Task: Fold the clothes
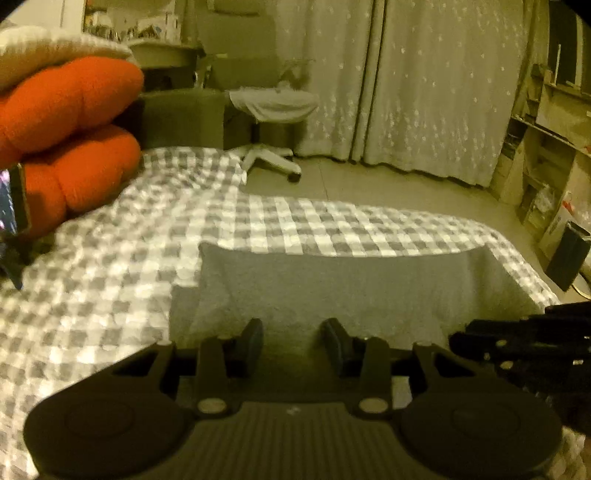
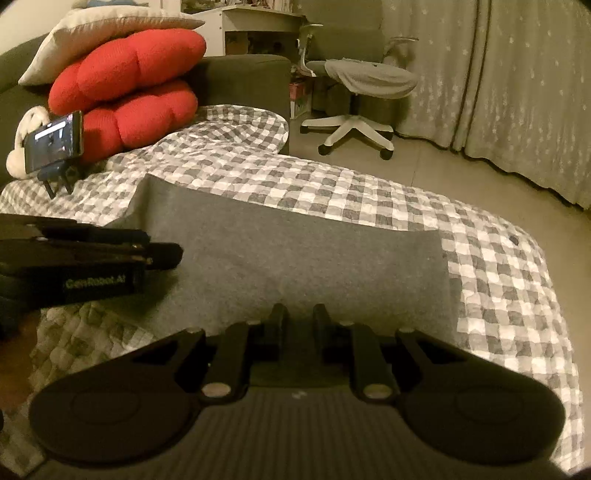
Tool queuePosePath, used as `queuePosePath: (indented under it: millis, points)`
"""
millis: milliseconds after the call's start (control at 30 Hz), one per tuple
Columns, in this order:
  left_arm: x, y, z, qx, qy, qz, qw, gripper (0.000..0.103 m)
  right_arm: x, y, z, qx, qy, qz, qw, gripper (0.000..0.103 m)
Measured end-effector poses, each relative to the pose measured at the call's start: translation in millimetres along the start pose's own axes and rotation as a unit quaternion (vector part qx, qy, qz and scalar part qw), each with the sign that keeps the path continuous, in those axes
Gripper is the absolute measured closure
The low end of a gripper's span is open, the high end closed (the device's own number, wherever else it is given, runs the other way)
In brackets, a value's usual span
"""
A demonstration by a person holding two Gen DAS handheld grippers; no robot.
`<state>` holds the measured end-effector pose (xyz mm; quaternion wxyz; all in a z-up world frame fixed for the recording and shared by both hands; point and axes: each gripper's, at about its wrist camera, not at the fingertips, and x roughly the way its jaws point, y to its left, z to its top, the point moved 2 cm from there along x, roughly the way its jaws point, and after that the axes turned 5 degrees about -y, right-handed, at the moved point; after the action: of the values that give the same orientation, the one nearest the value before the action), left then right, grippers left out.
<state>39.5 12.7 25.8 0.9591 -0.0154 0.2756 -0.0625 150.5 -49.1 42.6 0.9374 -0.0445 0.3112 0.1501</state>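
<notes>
Work surface is a bed/sofa top covered by a grey-white checked quilt point(image 2: 332, 192), wrinkled near its far-left end. Grey garment point(image 2: 295, 258) lies flat across the middle of the quilt as a wide folded rectangle, long edges running left-right; the quilt shows past its far edge and past both short ends.

Left gripper point(image 1: 293, 338) sits over the garment's near edge, jaws parted with a clear gap, grey fabric visible between the fingers point(image 1: 251, 339), can't tell if pads touch cloth. Right gripper point(image 2: 299, 325) also at the garment's near edge, jaws narrower but still gapped, nothing visibly pinched. From the right wrist view the left gripper comes in over the garment's left end.

Left-far of the garment: two stacked red cushions point(image 2: 125, 88) with a beige pillow point(image 2: 103, 33) on top, a phone on a small stand point(image 2: 53, 146) just in front of them, on the quilt, well apart from the garment.

Beyond the garment's far edge the quilt drops off to bare floor point(image 2: 461, 177). Office chair point(image 2: 354, 96) stands there, curtains point(image 2: 517, 92) behind it. Right of the garment, shelving with boxes point(image 1: 546, 147) along the wall
</notes>
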Motion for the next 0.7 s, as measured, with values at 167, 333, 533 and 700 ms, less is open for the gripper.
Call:
queuePosePath:
  millis: [167, 333, 533, 700]
  points:
    - [-5.6, -0.5, 1.3, -0.002, -0.009, -0.011, 0.9999, 0.065, -10.0, -1.9, 4.5, 0.011, -0.018, 0.004, 1.0, 0.082]
    - [7.8, -2.0, -5.3, -0.007, 0.016, -0.008, 0.9998, 0.064, 1.7, 6.0, -1.5, -0.008, 0.005, -0.001, 1.0, 0.082]
    - [8.8, 2.7, -4.4, -0.032, 0.026, -0.011, 0.9991, 0.063, 2.2, 7.0, -2.7, -0.012, 0.003, -0.004, 1.0, 0.082]
    - [4.7, 0.6, -4.5, -0.031, 0.024, -0.009, 0.9992, 0.063, -7.9, 3.1, 4.0, 0.007, -0.019, 0.004, 1.0, 0.081]
